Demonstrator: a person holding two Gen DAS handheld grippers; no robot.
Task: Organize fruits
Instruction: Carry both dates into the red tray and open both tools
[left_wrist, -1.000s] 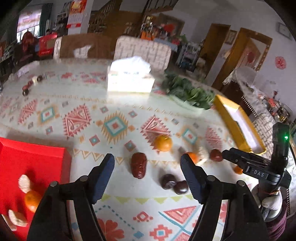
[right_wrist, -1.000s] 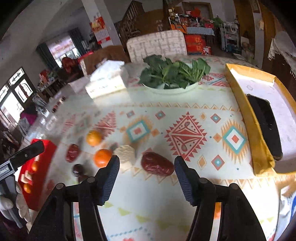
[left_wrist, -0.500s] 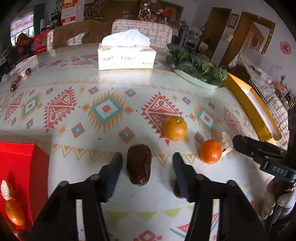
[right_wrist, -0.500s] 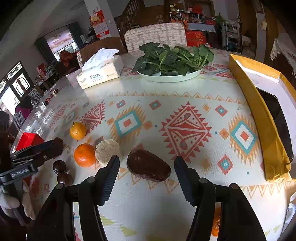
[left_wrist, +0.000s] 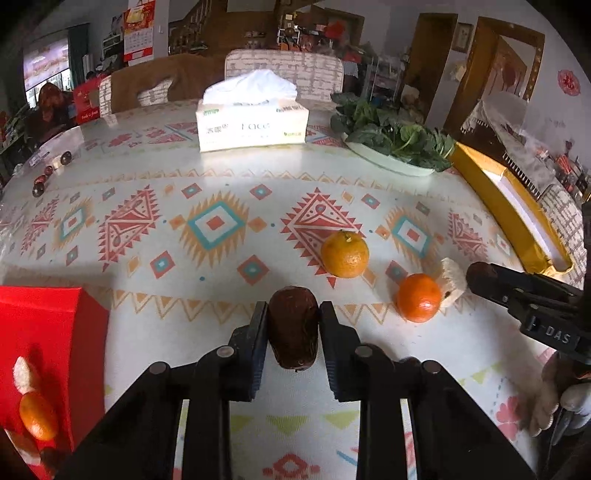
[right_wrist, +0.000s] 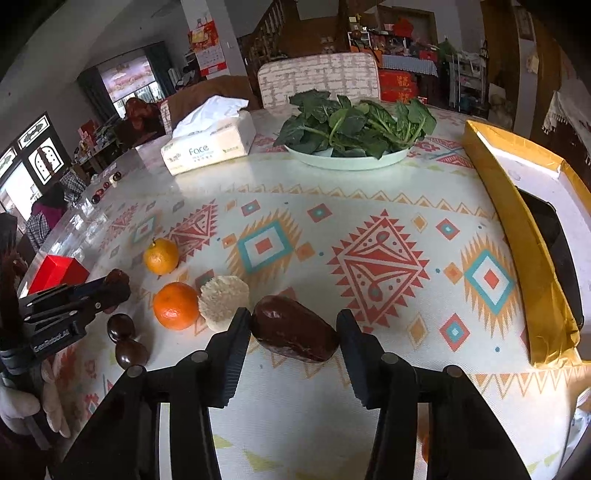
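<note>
The left claw (left_wrist: 293, 325) had its two fingers pressed on either side of a dark red date (left_wrist: 293, 326), holding it end-on against the patterned tabletop (left_wrist: 221, 192). The right claw (right_wrist: 293, 332) stood partly open around a second date (right_wrist: 295, 334); its left finger (right_wrist: 236, 332) touched the fruit, while the right finger sat just clear of the far end. That date lay crosswise between the fingers, so the grip would land on its long axis.

Just left of that date in the right view sat a pale round slice (right_wrist: 223, 301) touching a deep orange tangerine (right_wrist: 175, 305), with a yellower tangerine (right_wrist: 161, 256) farther off and two small dark fruits (right_wrist: 125, 343) nearer. The red box (left_wrist: 48, 350) at the near left already held a tangerine and pale pieces; the yellow box (right_wrist: 517, 229) lay along the right edge.

To do this step well, I judged the right claw needed to close gently and evenly, since wrinkled dates squash and can squirt sideways under end pressure. The left should lift straight up before swinging toward the red box, keeping clear of the box wall. The likely risk was the right claw's left finger nudging the pale slice as it closed.
</note>
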